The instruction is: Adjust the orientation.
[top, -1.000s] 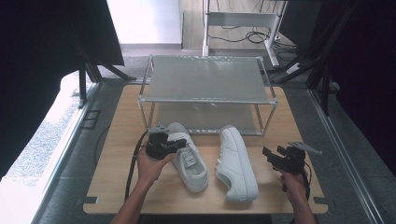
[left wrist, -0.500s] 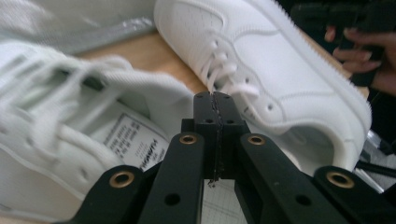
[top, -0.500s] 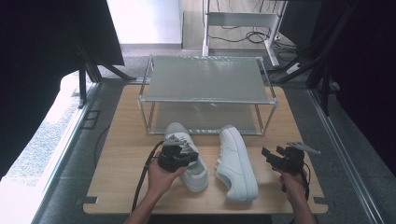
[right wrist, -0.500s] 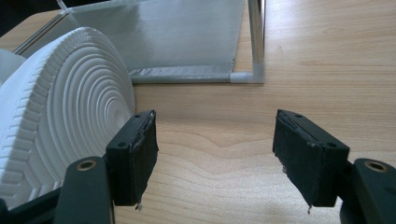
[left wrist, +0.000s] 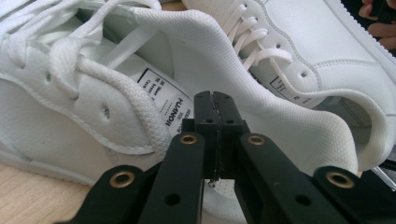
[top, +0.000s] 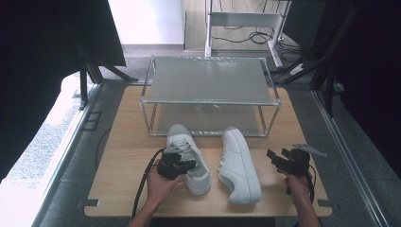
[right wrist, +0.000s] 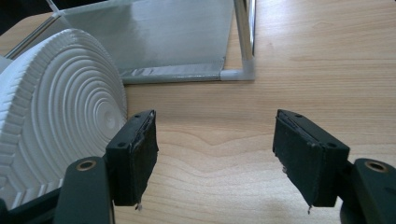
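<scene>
Two white lace-up sneakers lie side by side on the wooden table [top: 124, 142], in front of the rack. My left gripper [top: 185, 166] is at the left sneaker [top: 188, 152], on its left side near the heel opening. In the left gripper view its jaws are pressed together at the padded collar of that sneaker [left wrist: 93, 107], with nothing visible between them. The right sneaker [top: 239, 166] lies beyond it [left wrist: 303, 51]. My right gripper [top: 273, 157] stands open to the right of the right sneaker, whose ribbed sole [right wrist: 56, 121] faces it just left of the left jaw.
A two-tier metal rack [top: 208, 81] with mesh shelves stands at the back of the table; its lower shelf and a corner post [right wrist: 247, 42] are just ahead of the right gripper. Bare wood lies between the right gripper and the table's right edge.
My left gripper has moved right and toward the front, from the left sneaker's left side to its heel opening. The right gripper has barely moved.
</scene>
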Demonstrator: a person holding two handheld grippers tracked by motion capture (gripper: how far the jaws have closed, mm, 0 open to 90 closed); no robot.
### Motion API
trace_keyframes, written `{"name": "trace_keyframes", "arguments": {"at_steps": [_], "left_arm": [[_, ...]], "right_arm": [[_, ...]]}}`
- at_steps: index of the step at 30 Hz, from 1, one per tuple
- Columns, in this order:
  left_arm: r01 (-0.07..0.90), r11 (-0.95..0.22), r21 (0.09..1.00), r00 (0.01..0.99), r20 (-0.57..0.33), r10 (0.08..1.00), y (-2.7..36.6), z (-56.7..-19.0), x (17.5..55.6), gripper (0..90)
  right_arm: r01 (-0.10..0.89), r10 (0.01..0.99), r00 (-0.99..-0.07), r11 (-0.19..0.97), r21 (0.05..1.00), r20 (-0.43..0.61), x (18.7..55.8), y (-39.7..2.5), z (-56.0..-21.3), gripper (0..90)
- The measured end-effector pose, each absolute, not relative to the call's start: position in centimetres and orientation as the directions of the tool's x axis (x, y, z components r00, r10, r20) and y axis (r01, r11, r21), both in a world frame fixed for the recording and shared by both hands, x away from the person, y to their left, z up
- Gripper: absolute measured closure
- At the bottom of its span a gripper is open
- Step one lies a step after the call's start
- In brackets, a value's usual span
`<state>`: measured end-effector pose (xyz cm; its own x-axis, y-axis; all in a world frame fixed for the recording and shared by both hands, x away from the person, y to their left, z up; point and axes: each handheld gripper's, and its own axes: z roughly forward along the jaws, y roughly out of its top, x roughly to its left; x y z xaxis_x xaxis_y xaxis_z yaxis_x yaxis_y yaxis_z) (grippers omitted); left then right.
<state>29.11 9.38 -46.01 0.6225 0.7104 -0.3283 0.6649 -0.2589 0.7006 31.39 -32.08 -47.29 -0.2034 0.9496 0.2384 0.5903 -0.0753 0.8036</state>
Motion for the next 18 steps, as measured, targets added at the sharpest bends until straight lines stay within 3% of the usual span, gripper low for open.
{"name": "trace_keyframes", "arguments": {"at_steps": [18], "left_arm": [[0.699, -0.228, 0.678, 0.594, -0.371, 0.714, 12.0, -46.0, 28.1, 90.0]], "right_arm": [[0.594, 0.949, -0.200, -0.081, 0.801, 0.244, 31.4, -32.2, -47.3, 31.1]]}}
